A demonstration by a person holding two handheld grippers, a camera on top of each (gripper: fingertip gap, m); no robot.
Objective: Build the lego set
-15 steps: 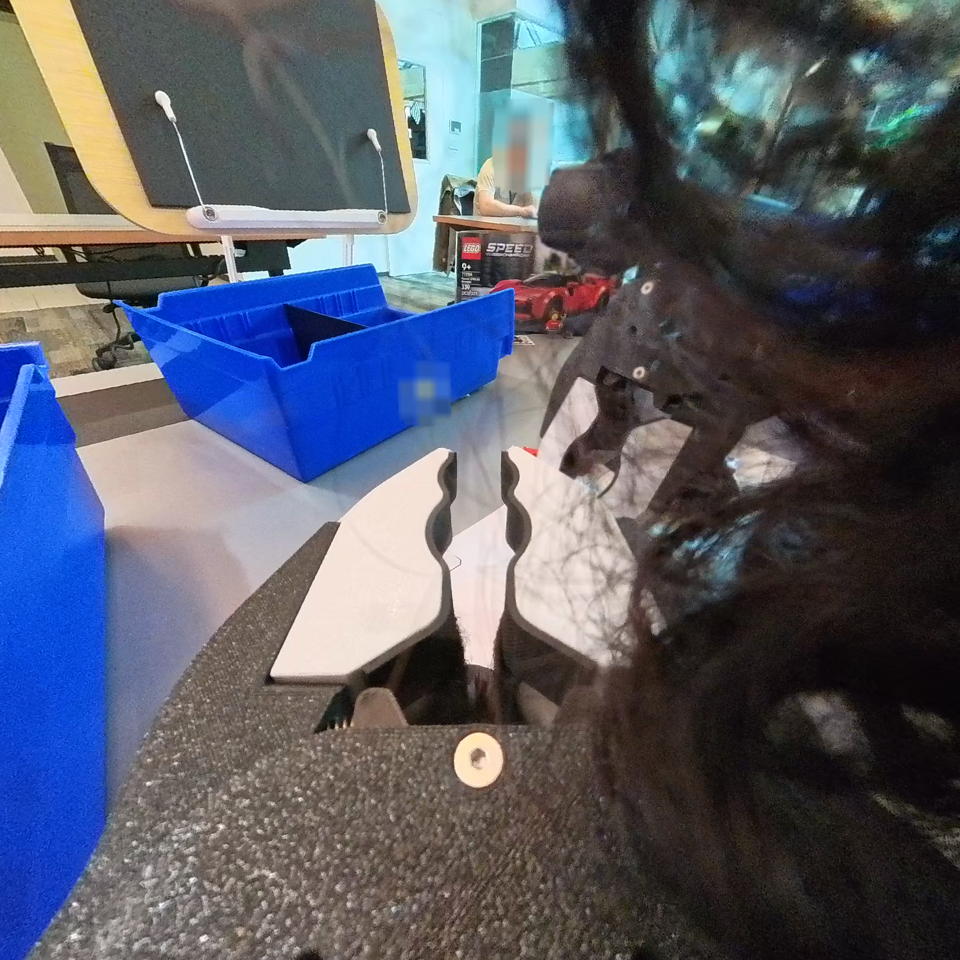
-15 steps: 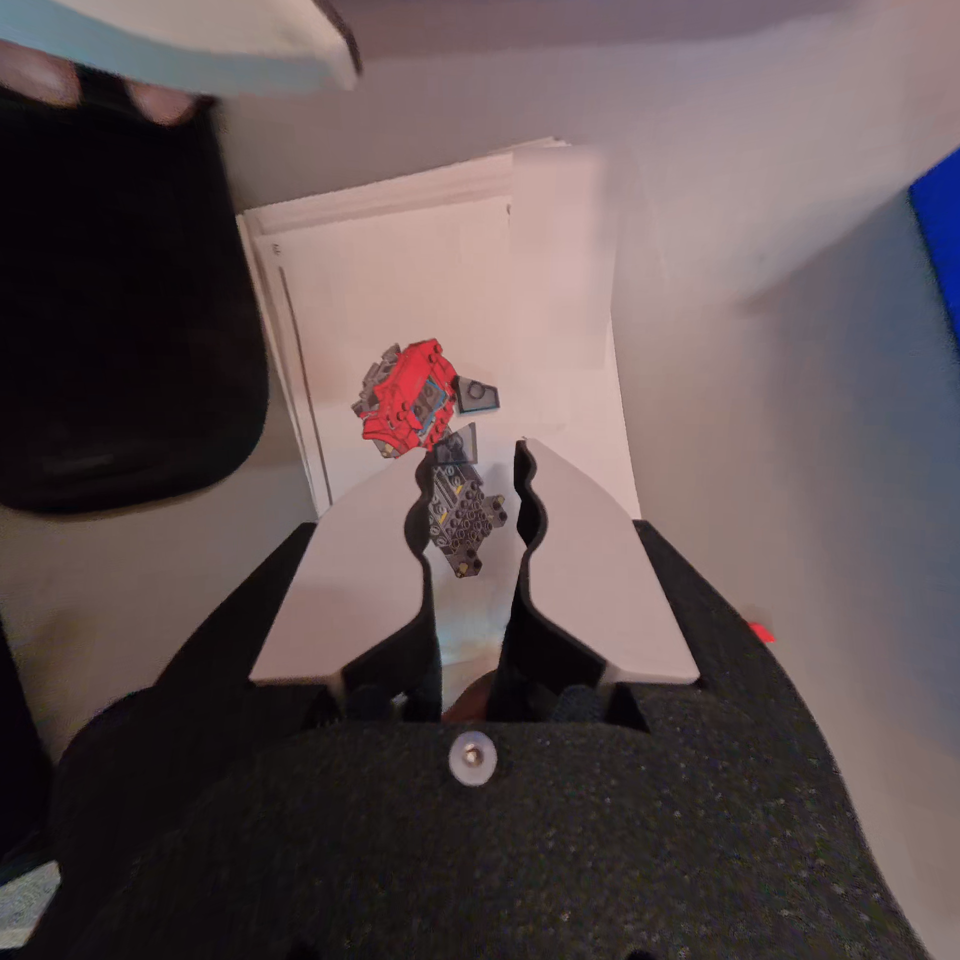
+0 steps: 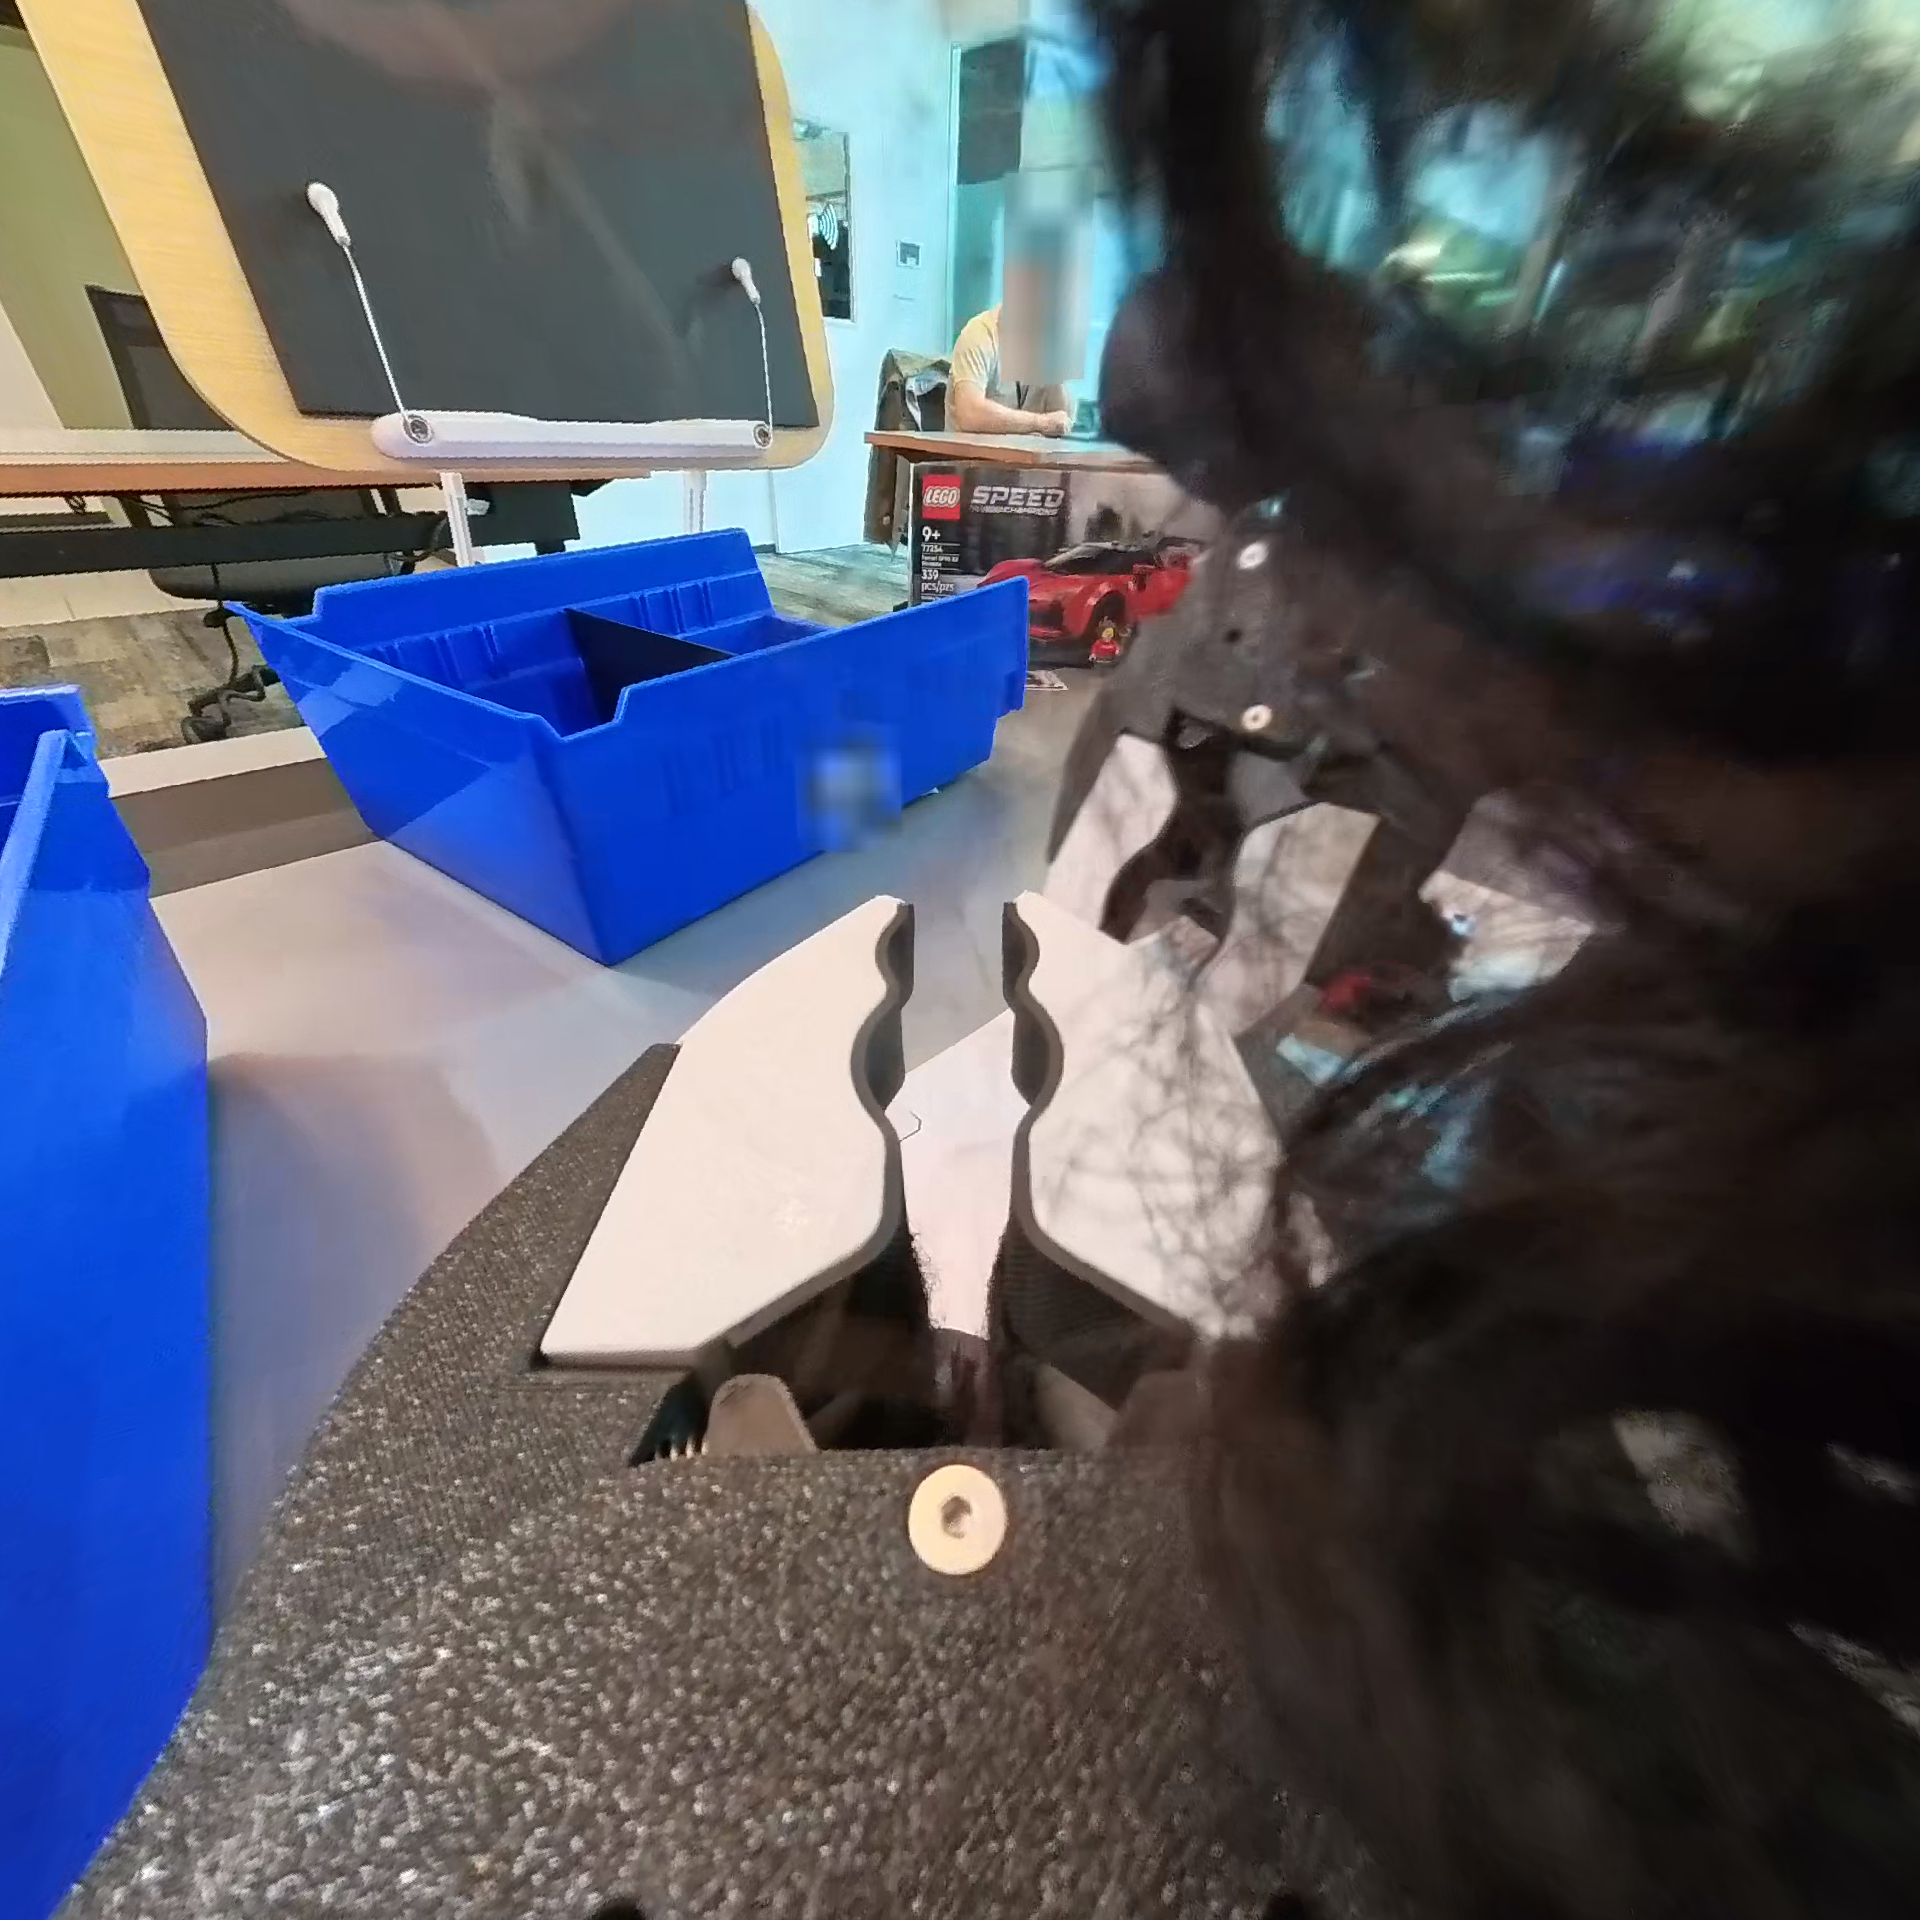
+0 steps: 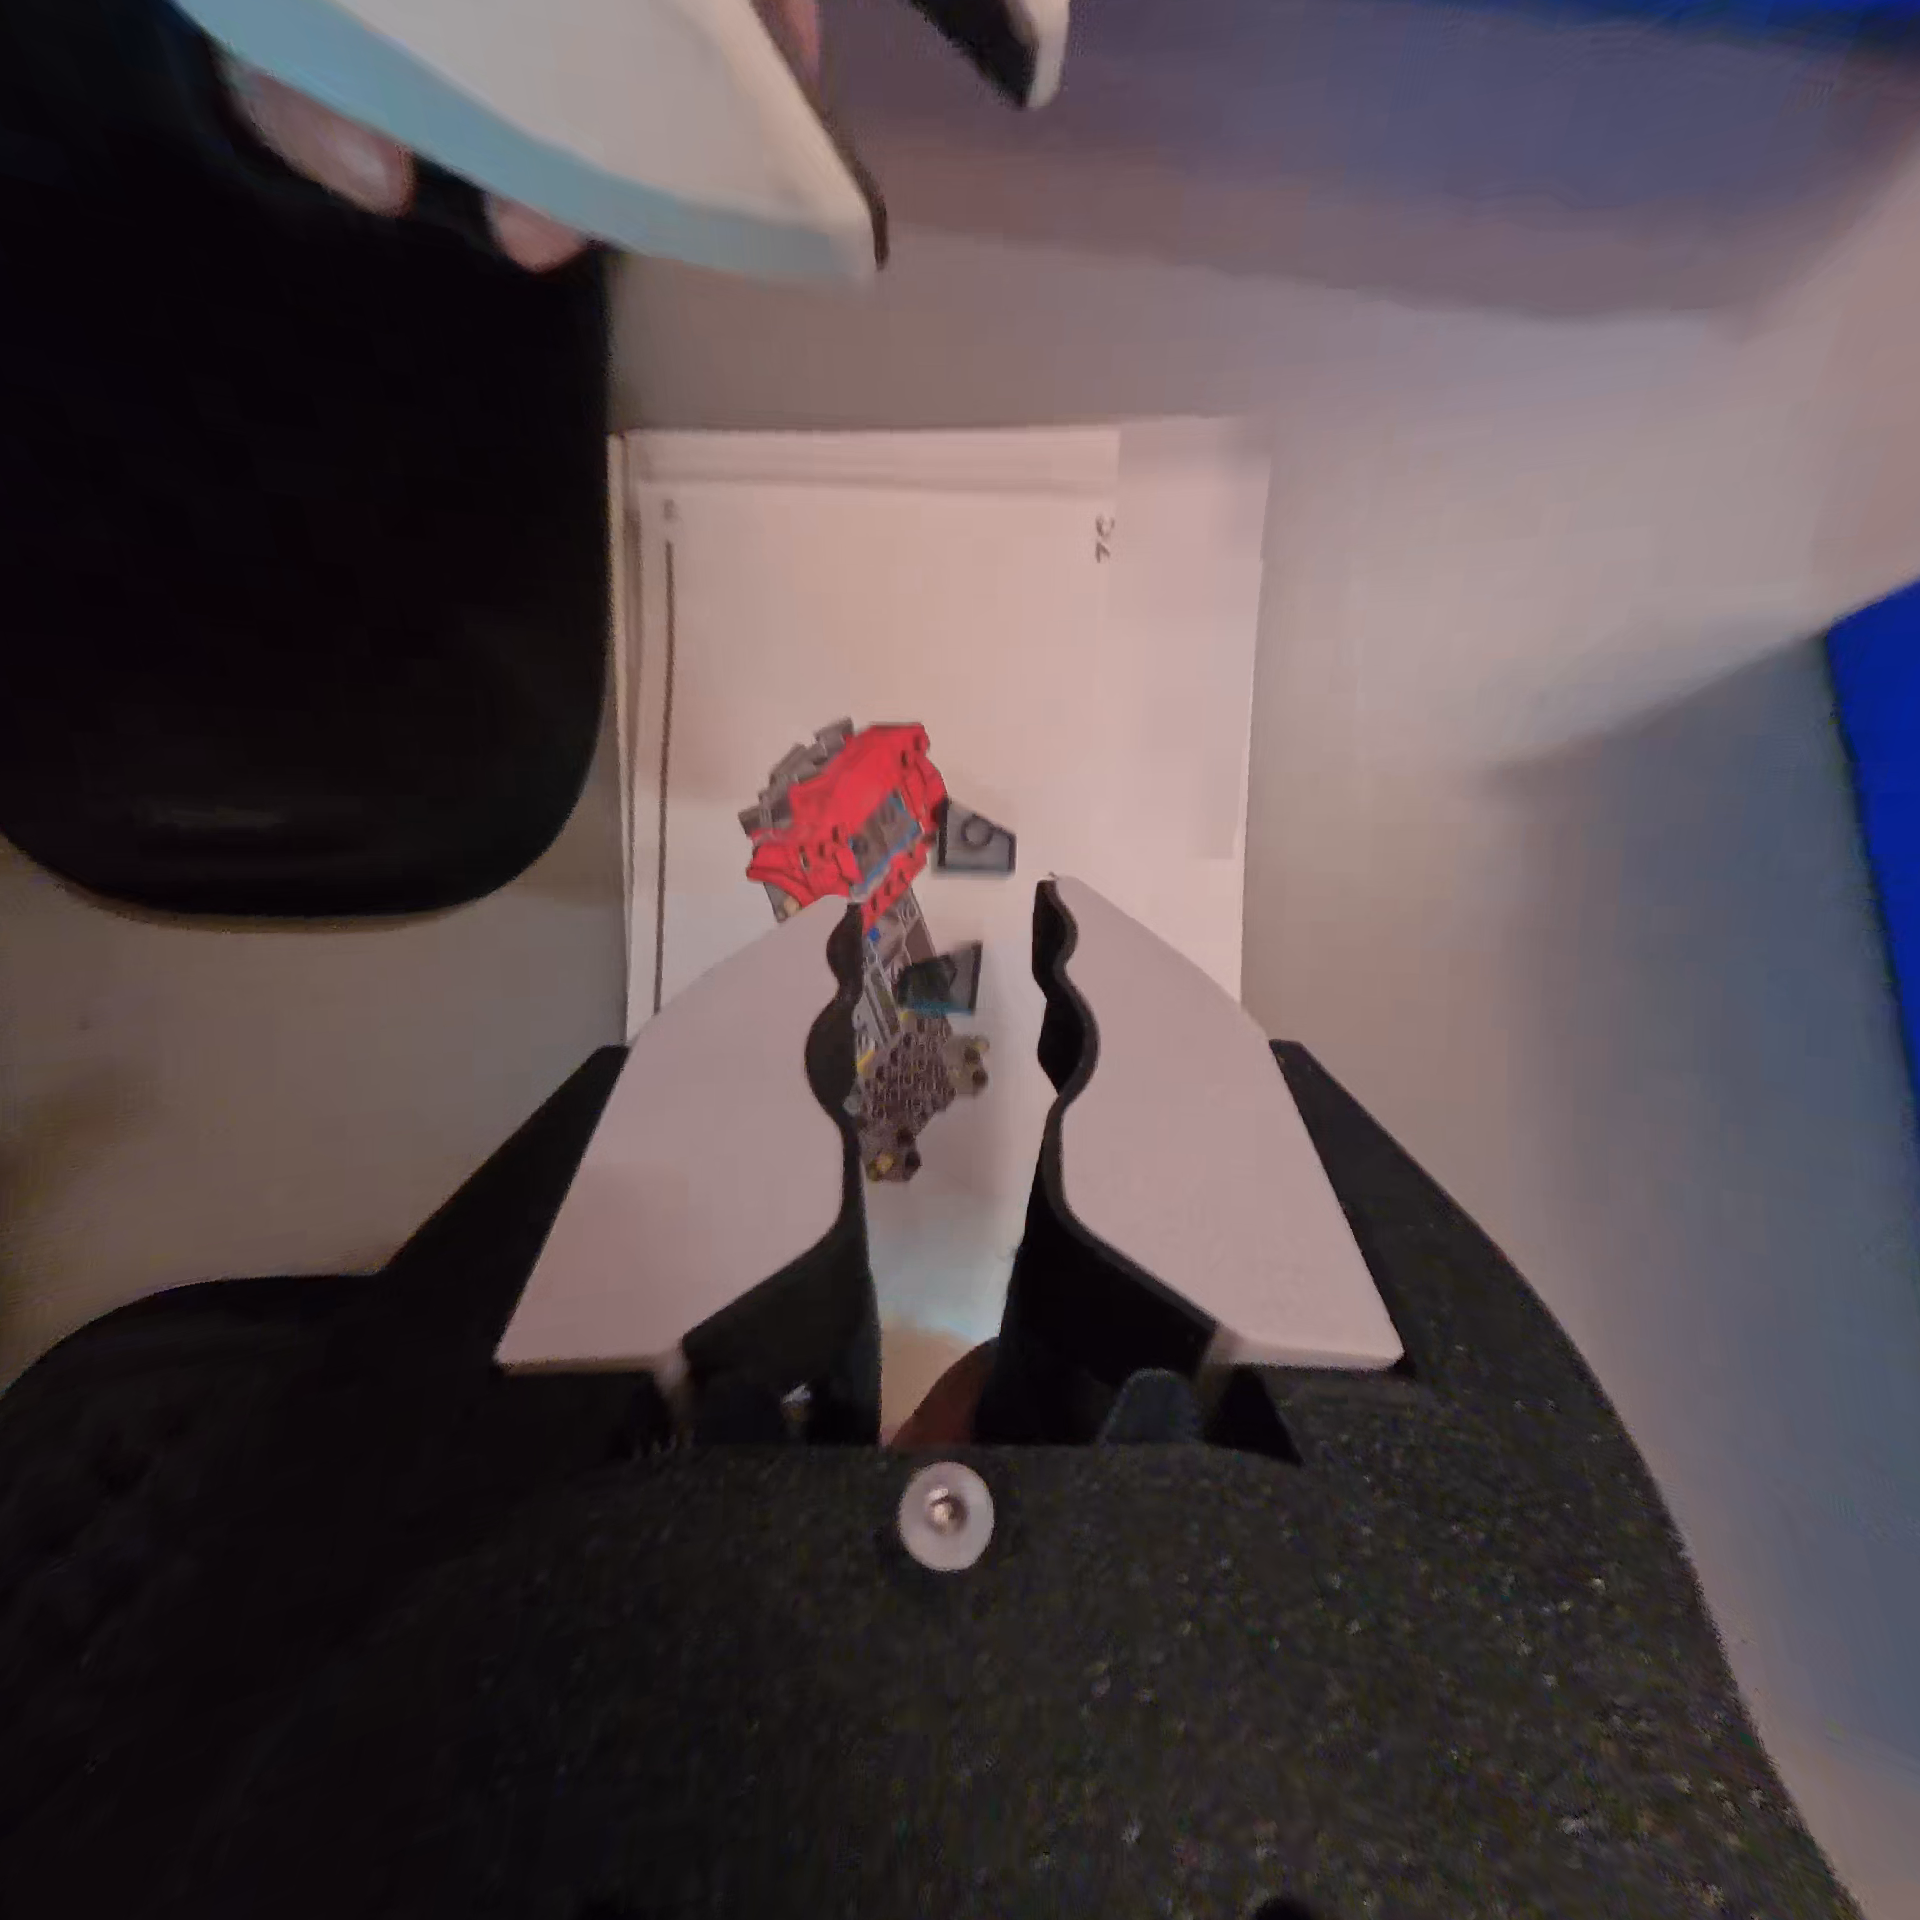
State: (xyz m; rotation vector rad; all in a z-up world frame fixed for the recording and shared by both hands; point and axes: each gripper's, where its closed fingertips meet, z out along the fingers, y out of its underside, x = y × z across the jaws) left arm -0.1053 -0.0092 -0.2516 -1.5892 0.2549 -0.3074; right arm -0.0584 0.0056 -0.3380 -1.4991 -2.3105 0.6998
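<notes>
- Two hand-held grippers over a grey bench: the left gripper hangs above the bench top with its two white fingers a narrow gap apart and nothing between them.
- The right gripper points down at a white sheet; its fingers stand apart, clamped on nothing.
- One part-built model, red at the far end and grey toward the camera, lies on the sheet; its grey end shows in the gap between the right fingers, close to the left one. Whether it touches that finger cannot be told.
- Two small dark grey pieces lie loose on the sheet: one just beside the red part, the other against the grey part.
- Two blue bins in the left wrist view: one with a dark divider toward the bench's far edge, the other at the near left edge, cut off by the frame.
- One set box and one finished red car stand at the far edge, right of the divided bin.
- A blurred dark mass fills the right of that view, partly covering the right gripper.
- One person sits at a desk far behind.
</notes>
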